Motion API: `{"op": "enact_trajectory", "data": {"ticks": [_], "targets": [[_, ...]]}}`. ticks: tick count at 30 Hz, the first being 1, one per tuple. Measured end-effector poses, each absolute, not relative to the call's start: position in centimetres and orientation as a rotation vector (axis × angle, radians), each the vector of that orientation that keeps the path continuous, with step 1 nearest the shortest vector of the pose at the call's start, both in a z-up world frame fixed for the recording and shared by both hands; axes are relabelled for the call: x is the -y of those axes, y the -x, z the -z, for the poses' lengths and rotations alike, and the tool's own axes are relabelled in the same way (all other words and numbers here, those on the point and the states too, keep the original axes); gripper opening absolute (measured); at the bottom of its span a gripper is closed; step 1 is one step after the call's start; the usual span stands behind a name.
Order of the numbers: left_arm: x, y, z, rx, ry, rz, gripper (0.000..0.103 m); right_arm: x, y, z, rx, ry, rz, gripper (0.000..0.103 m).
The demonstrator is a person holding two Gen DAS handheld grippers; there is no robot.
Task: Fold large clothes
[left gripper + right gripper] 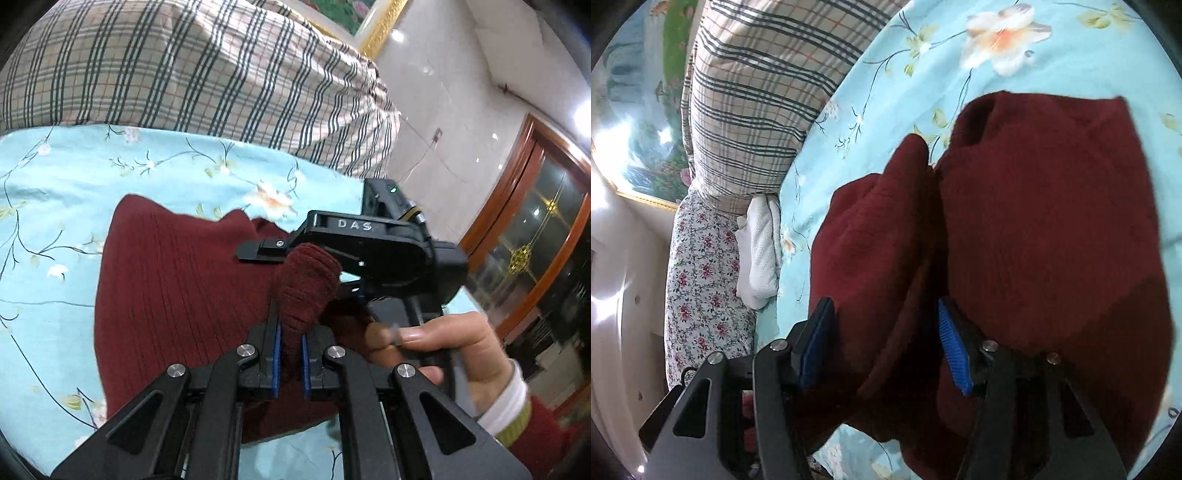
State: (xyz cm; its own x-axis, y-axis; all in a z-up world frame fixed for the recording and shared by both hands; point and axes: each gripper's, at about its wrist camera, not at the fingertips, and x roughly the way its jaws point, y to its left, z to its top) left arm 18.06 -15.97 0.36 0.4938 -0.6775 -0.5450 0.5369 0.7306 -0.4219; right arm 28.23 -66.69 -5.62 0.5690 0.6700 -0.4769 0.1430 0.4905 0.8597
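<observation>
Floral bedsheet [55,177] around maroon sweater [177,280], left tool [291,343] clamped.

"DAS" in raised letters on black body of right gripper [334,275].

Your sweater [177,280]: dark red ribbed knit, matt. Your sheet [48,192]: smooth floral cloth. Pillow [184,66]: plaid woven cloth. Your grippers' pads [955,347]: ridged blue, on matt black frames.
</observation>
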Motion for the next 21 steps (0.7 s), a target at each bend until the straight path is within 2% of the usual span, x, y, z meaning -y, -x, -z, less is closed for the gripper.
{"op": "enact_trajectory", "data": {"ticks": [4, 5, 6, 9, 11, 15, 21], "targets": [[17.0, -18.0, -0.2, -0.756, 0.161, 0.754, 0.007, 66.0, -30.4, 6.1, -0.958, -1.048, -0.441, 0.056], [17.5, -17.8, 0.0, -0.762, 0.145, 0.759, 0.007, 66.0, -30.8, 6.1, -0.959, -1.049, -0.429, 0.035], [17.8, -17.7, 0.2, -0.763, 0.126, 0.756, 0.007, 66.2, -30.9, 6.2, -0.948, -1.062, -0.433, 0.020], [18.8, -17.1, -0.1, -0.761, 0.092, 0.780, 0.007, 66.8, -30.7, 5.1, -0.878, -1.087, -0.452, 0.017], [19.5, -16.4, -0.7, -0.742, 0.083, 0.813, 0.007, 68.2, -28.4, 2.1, -0.755, -1.033, -0.451, 0.017], [22.2, -15.0, -1.5, -0.722, 0.057, 0.907, 0.007, 70.6, -24.6, -0.5, -0.639, -0.942, -0.400, 0.017], [26.2, -15.2, 2.2, -0.833, 0.025, 0.977, 0.007, 74.3, -22.3, 3.8, -0.711, -0.953, -0.268, 0.017]]}}
